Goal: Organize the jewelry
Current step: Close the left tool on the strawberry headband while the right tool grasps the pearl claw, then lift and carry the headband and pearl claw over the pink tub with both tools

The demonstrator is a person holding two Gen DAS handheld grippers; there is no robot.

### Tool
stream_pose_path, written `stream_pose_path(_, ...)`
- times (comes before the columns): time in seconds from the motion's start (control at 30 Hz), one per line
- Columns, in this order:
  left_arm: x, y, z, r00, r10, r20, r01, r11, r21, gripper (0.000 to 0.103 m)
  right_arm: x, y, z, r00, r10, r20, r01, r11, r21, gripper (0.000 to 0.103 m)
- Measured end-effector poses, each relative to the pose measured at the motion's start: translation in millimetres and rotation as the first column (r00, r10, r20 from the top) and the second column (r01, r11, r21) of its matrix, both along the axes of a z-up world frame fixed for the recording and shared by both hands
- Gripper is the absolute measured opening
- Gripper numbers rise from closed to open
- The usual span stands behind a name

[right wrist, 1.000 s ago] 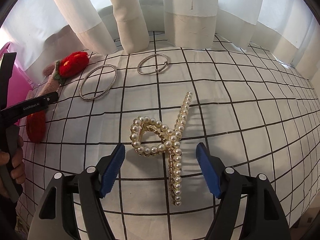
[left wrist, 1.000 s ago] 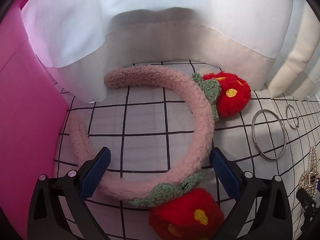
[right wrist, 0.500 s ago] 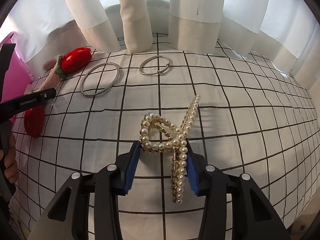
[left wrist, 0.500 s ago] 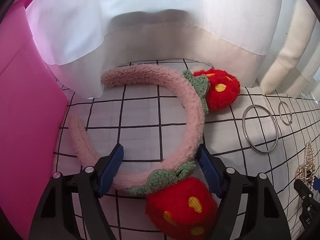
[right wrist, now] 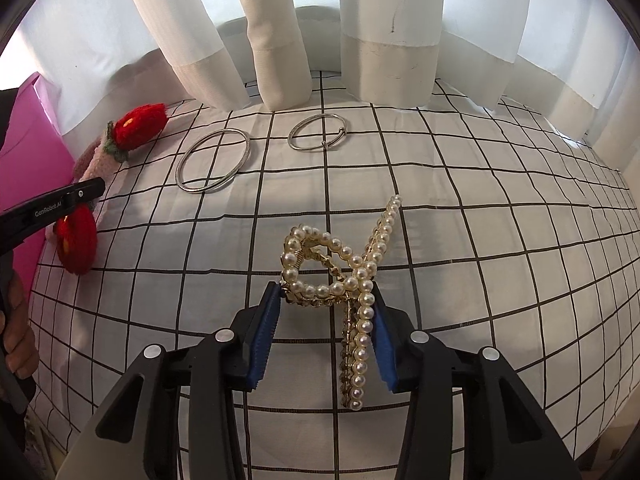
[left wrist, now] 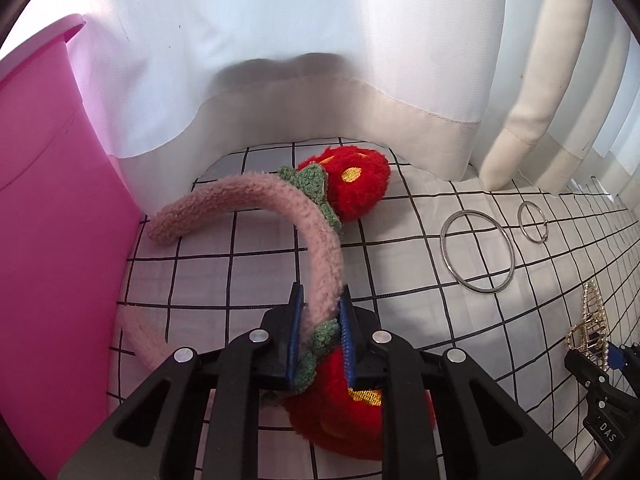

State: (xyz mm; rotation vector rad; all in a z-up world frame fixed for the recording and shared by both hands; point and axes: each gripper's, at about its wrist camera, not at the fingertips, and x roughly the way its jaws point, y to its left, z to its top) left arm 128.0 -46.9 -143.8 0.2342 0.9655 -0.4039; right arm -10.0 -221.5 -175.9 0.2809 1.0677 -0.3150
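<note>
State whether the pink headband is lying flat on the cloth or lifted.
Partly lifted. The left gripper is shut on the pink headband, whose band arches above the checked cloth.

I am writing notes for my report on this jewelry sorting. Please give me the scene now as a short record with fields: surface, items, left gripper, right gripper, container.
surface: white cloth with black grid, curtain behind
items: pink fuzzy headband with red strawberry puffs; pearl hair claw; large metal ring; smaller metal ring
left gripper: shut on the headband band, beside the near strawberry
right gripper: closed on the pearl hair claw
container: pink bin, left of the headband
rings: lying flat, untouched
</note>
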Motion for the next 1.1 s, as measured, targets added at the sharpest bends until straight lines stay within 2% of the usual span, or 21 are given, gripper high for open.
stream_pose_path(0.53, -28, 2, 58, 0.998, 0.005, 0.059, -0.001, 0.998, -0.065, 0.015, -21, -3, 30, 0.998, 0.016, 0.067, -0.017, 1.0, 0.014, 0.042)
stream_pose_path(0.87, -67, -8, 90, 0.997, -0.006, 0.082, 0.013, 0.997, -0.082, 0.015, -31, -6, 69, 0.99, 0.074, 0.122, -0.075, 0.997, 0.004, 0.042)
stream_pose_path(1.1, -94, -13, 116, 0.993, 0.011, 0.119, -0.001, 0.997, -0.083, 0.015, -29, -10, 103, 0.972, 0.142, 0.189, -0.143, 0.99, -0.01, 0.042)
